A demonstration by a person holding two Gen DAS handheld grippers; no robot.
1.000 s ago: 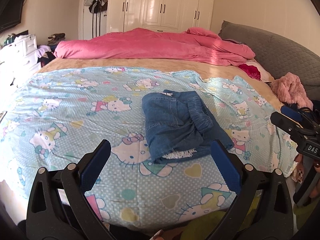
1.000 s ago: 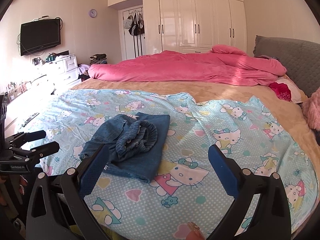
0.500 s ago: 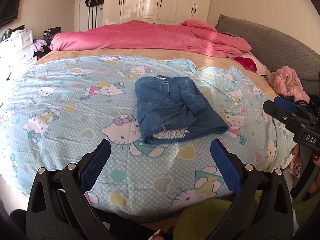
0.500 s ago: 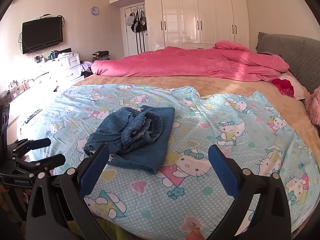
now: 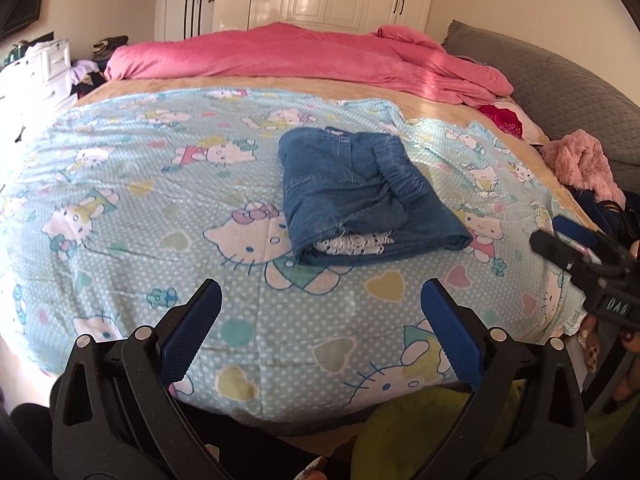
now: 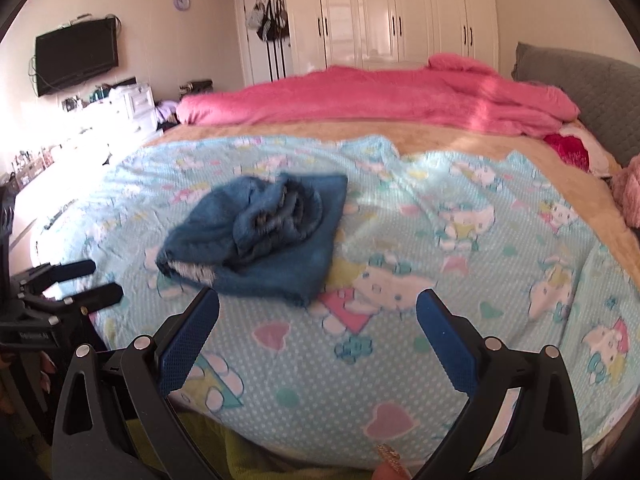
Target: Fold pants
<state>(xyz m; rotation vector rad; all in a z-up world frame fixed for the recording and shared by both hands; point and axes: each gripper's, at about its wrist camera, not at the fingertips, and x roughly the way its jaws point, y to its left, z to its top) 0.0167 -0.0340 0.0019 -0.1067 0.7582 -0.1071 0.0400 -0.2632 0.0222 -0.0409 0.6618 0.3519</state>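
Note:
The blue denim pants (image 5: 360, 196) lie folded in a compact bundle on the light blue cartoon-print sheet (image 5: 160, 208), with the elastic waistband on top and a frayed white hem showing at the near edge. In the right wrist view the pants (image 6: 260, 232) sit left of centre and look blurred. My left gripper (image 5: 320, 316) is open and holds nothing, well short of the bundle at the bed's near edge. My right gripper (image 6: 318, 320) is open and holds nothing too, and shows at the right edge of the left wrist view (image 5: 576, 248).
A pink duvet (image 5: 304, 56) is heaped across the far side of the bed. A grey headboard (image 5: 560, 92) and a fluffy pink garment (image 5: 580, 164) are on the right. White drawers (image 6: 128, 108) and a wall TV (image 6: 76, 60) stand left, wardrobes (image 6: 400, 12) behind.
Both grippers have drawn back and down from the bed, so its near edge now shows. The pants have not moved. Both grippers stayed open.

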